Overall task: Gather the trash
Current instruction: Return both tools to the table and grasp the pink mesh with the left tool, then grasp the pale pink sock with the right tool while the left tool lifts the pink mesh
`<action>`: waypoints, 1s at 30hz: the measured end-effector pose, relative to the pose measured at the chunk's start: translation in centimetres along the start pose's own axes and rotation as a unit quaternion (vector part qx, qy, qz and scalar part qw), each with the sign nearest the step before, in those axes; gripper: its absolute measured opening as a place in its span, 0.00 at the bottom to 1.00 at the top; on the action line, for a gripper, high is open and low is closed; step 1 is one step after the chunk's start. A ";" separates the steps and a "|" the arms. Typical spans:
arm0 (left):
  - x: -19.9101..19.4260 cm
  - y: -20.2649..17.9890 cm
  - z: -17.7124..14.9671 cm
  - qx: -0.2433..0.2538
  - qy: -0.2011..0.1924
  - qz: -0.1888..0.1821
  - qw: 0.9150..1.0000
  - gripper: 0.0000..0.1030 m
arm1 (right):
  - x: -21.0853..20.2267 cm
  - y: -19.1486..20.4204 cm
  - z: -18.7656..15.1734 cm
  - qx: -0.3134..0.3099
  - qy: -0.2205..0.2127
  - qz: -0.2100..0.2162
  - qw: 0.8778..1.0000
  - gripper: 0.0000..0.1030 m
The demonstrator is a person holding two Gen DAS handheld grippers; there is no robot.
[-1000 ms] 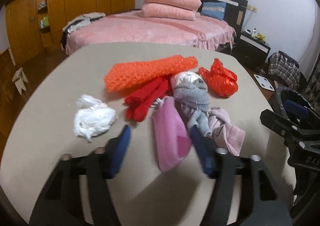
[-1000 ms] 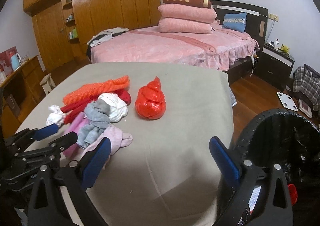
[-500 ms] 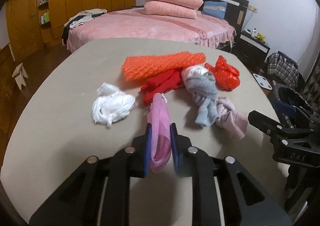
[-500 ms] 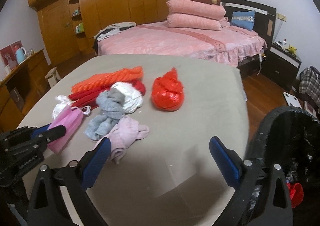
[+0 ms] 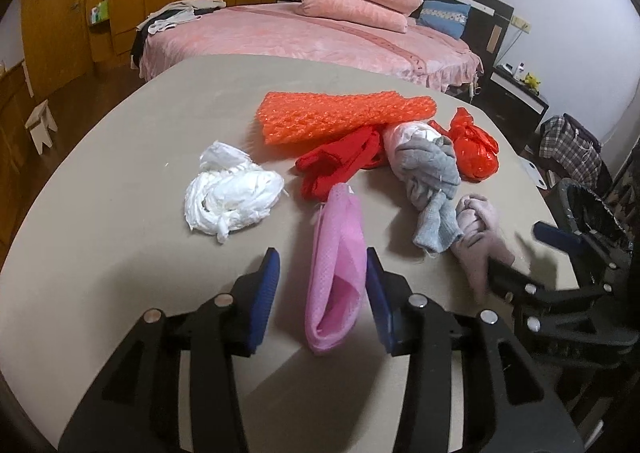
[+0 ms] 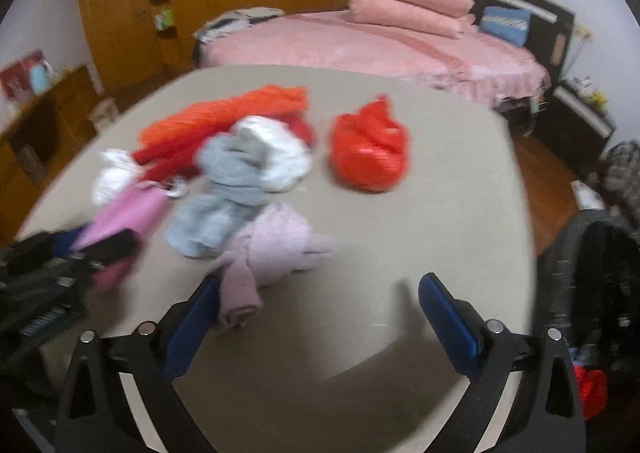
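Most of the trash is still on the bench point(image 5: 100, 253): white wad point(image 5: 230, 193), orange mesh point(image 5: 340, 115), red bag point(image 6: 370, 149), socks. Our left gripper point(image 5: 322, 285) has just been opening its jaws, and the pink pouch point(image 5: 338, 265) lies loose between them. Our right gripper point(image 6: 320, 317) stands wide and empty. The bin point(image 6: 600, 293) holds something red.

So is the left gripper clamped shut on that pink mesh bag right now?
No, open. The left gripper has just been opening; the pink mesh bag lies between the blue pads, with a clear gap on the left side.
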State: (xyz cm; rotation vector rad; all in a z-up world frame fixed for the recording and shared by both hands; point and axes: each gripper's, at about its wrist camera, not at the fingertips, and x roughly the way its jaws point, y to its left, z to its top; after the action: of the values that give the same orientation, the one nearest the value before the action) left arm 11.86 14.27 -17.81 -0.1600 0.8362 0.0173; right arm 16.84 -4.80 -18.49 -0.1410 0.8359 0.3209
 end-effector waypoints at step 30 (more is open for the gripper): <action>1.5 -1.0 0.6 0.003 0.015 -0.007 1.000 0.37 | -1.8 -1.3 1.4 0.047 -0.031 0.046 0.997 0.88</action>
State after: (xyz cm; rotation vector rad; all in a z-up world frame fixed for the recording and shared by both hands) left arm 13.37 13.34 -18.43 -0.1615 0.8649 -0.0005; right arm 17.17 -6.10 -16.21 -0.0051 0.7959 0.3694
